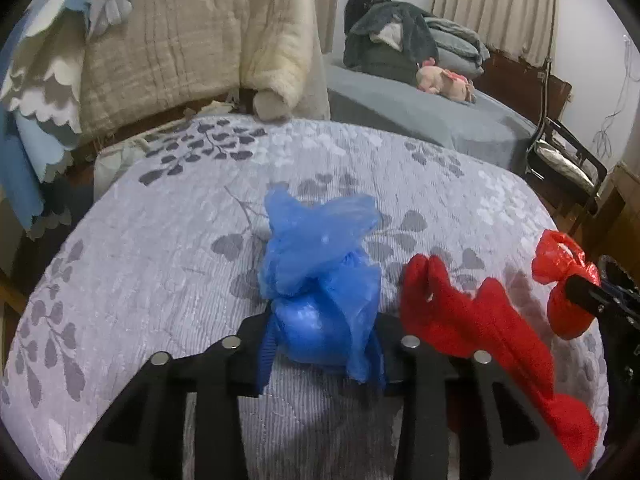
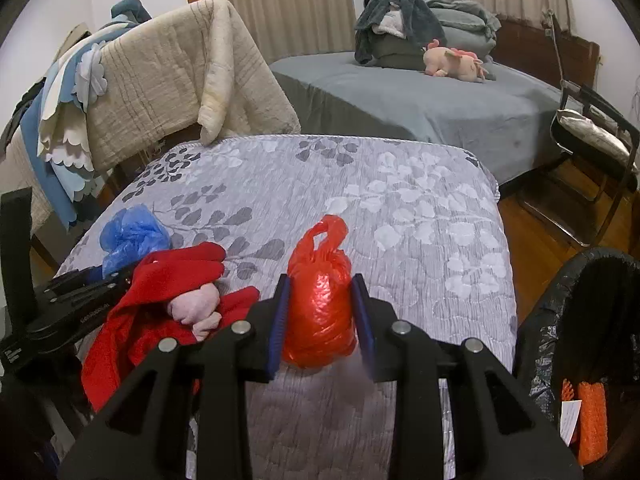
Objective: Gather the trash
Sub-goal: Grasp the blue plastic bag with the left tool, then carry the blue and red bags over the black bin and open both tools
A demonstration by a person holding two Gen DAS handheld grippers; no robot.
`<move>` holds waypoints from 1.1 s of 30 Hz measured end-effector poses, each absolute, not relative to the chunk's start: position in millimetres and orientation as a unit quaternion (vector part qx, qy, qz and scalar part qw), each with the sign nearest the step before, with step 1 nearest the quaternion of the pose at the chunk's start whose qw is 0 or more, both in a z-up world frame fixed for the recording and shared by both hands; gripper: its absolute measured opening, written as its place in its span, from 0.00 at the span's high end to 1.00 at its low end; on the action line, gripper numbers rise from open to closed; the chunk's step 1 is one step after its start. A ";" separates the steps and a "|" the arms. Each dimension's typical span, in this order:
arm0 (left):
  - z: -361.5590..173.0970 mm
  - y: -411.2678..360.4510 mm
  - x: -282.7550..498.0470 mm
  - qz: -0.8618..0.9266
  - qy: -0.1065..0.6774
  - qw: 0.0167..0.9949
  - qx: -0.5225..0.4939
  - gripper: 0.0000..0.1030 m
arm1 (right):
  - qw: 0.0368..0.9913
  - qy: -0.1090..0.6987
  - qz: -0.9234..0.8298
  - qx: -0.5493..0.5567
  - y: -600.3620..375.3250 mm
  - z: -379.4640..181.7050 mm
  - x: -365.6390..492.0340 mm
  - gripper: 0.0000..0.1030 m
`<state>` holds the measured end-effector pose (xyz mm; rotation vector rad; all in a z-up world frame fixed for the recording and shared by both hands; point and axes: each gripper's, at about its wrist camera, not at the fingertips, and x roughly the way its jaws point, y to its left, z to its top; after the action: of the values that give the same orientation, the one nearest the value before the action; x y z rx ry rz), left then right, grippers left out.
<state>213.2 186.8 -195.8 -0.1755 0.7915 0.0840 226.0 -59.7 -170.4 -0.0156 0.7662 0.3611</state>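
Observation:
A tied blue plastic bag [image 1: 320,280] sits between the fingers of my left gripper [image 1: 324,336], which is shut on its round lower part, on the grey leaf-patterned quilt [image 1: 160,240]. It also shows in the right wrist view [image 2: 134,236]. My right gripper [image 2: 322,312] is shut on a tied red plastic bag [image 2: 320,304], held just above the quilt's near edge; the left wrist view shows this bag [image 1: 564,280] at the far right. A bin lined with a black bag [image 2: 580,320] stands at the right, beside the bed.
A red garment [image 1: 480,320] with pink cloth [image 2: 196,308] in it lies on the quilt between the two bags. A beige blanket [image 2: 168,80] hangs over a rack behind. A second grey bed [image 2: 420,100] holds clothes and a pink plush toy [image 2: 456,62]. A chair [image 2: 592,140] stands at right.

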 end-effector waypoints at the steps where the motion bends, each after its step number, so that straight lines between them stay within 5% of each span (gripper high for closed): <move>1: -193.0 187.2 210.8 0.043 0.380 0.920 -0.087 0.65 | 0.912 0.371 0.175 -0.008 -59.4 -169.7 225.3 0.71; 33: -89.0 98.9 147.0 -0.036 0.319 0.945 -0.064 0.65 | 0.936 0.313 0.155 0.045 -133.8 -91.2 152.6 0.71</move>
<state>147.0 98.9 -89.0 -0.1314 0.6509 -0.0726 152.6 -133.8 -91.2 0.0927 0.6407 0.3161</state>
